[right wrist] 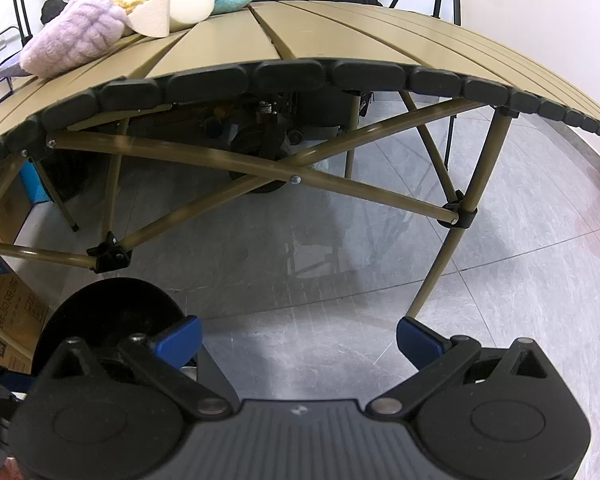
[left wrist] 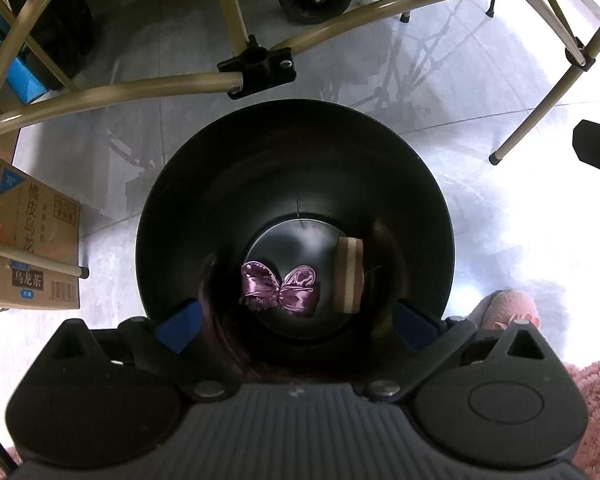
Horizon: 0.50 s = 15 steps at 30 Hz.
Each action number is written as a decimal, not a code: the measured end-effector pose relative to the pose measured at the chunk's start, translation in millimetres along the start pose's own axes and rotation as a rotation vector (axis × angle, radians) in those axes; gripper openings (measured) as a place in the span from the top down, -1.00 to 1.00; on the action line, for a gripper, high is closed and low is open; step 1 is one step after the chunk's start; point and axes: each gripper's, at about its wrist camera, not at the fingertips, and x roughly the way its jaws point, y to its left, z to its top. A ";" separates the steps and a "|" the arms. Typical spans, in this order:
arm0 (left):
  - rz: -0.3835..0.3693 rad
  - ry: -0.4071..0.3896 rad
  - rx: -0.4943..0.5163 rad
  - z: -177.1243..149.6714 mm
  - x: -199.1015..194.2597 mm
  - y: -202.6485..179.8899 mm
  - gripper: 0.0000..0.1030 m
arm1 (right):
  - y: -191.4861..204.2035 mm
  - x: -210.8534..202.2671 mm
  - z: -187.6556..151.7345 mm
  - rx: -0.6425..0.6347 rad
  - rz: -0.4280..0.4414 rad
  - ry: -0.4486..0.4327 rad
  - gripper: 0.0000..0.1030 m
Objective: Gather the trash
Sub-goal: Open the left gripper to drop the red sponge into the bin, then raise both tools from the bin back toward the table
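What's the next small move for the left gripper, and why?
Probably lift the left gripper up and away from the black trash bin. It sits open and empty over the bin mouth, while the purple satin bow and brown sponge block already lie at the bottom. The right gripper is open too.

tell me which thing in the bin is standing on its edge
The brown-and-cream sponge, propped on edge against the bin wall. The purple bow beside it lies flat on the bottom.
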 end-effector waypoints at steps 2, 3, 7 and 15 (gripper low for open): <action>-0.002 -0.003 0.001 -0.5 -1.1 0.3 -1.00 | 0.1 0.3 -0.2 -0.001 0.001 -0.001 -1.00; -0.002 -0.005 0.000 -1.2 -1.4 1.0 -1.00 | 0.4 0.3 -0.3 -0.001 0.001 -0.002 -1.00; -0.013 -0.017 -0.012 -1.7 -5.9 3.4 -1.00 | 0.8 -1.7 -1.1 -0.002 0.006 -0.009 -1.00; -0.032 -0.068 -0.035 -4.3 -26.7 10.2 -1.00 | 2.8 -12.1 -0.5 -0.002 0.028 -0.038 -1.00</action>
